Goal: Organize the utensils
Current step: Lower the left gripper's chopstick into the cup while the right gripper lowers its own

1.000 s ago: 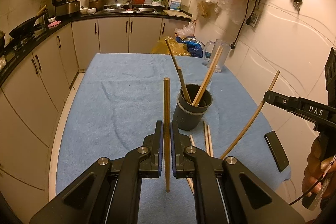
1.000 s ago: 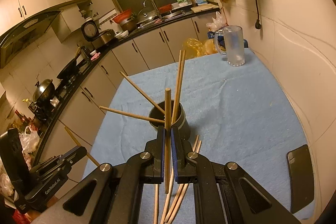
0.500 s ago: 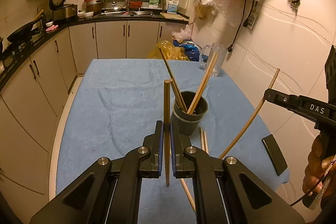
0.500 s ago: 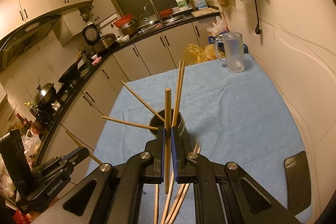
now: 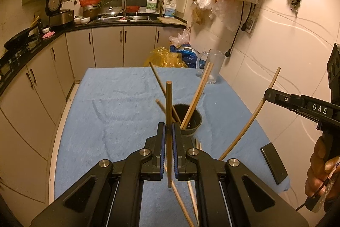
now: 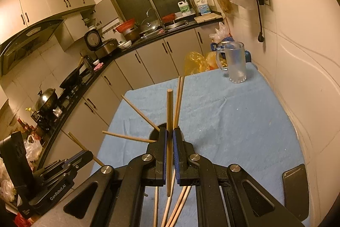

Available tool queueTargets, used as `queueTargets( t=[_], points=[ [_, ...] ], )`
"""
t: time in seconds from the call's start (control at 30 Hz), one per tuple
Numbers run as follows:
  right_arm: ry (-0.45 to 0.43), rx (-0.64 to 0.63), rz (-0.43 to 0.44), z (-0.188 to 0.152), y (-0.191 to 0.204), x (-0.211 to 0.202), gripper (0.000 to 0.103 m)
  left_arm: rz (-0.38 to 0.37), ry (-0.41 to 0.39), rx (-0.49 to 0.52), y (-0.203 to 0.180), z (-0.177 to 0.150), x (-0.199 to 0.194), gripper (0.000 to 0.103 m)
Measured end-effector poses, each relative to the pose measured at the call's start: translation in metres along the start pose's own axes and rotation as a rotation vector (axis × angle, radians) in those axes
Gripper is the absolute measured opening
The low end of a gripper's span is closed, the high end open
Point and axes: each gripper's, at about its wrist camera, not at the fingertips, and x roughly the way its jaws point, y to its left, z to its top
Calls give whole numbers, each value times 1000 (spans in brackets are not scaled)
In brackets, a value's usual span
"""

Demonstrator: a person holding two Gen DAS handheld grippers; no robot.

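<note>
Two hand-held black grippers with blue pads are working above a table covered in a light-blue terry cloth (image 5: 119,103). The left gripper (image 5: 169,135) is standing with its jaws closed onto a single wooden chopstick (image 5: 169,99), which is rising nearly upright between the pads and projecting both above and below them. The right gripper (image 6: 169,137) is likewise clamping its own upright wooden chopstick (image 6: 169,107), the pads pressing on the shaft at roughly mid-length.

In the left wrist view, the right gripper is also appearing at the right edge, carrying that second chopstick as a long, curved-looking stick tilted over the table edge, with the person's hand (image 5: 320,171) wrapping the handle. In the right wrist view, the left gripper is showing at lower left, its stick slanting up and to the left.

A dark round plastic utensil cup (image 5: 188,118) is sitting on the cloth just beyond both sets of fingertips, and several chopsticks are leaning out of it in different directions. More loose wooden chopsticks (image 6: 180,203) are lying flat on the cloth on the near side of the cup, partly hidden beneath the gripper bodies. A frosted glass mug (image 6: 234,64) is standing at the far corner by the wall, and a flat black phone-like slab (image 5: 274,163) is lying near the table's right edge.
</note>
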Motion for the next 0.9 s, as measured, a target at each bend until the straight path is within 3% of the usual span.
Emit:
queueTargets(
  t=[0.57, 0.9],
  points=[
    [-51, -18, 28, 41, -3, -6, 6, -28, -72, 7, -15, 51, -3, 6],
    [-82, -24, 45, 79, -5, 11, 6, -23, -92, -39, -14, 93, 18, 6]
  ],
)
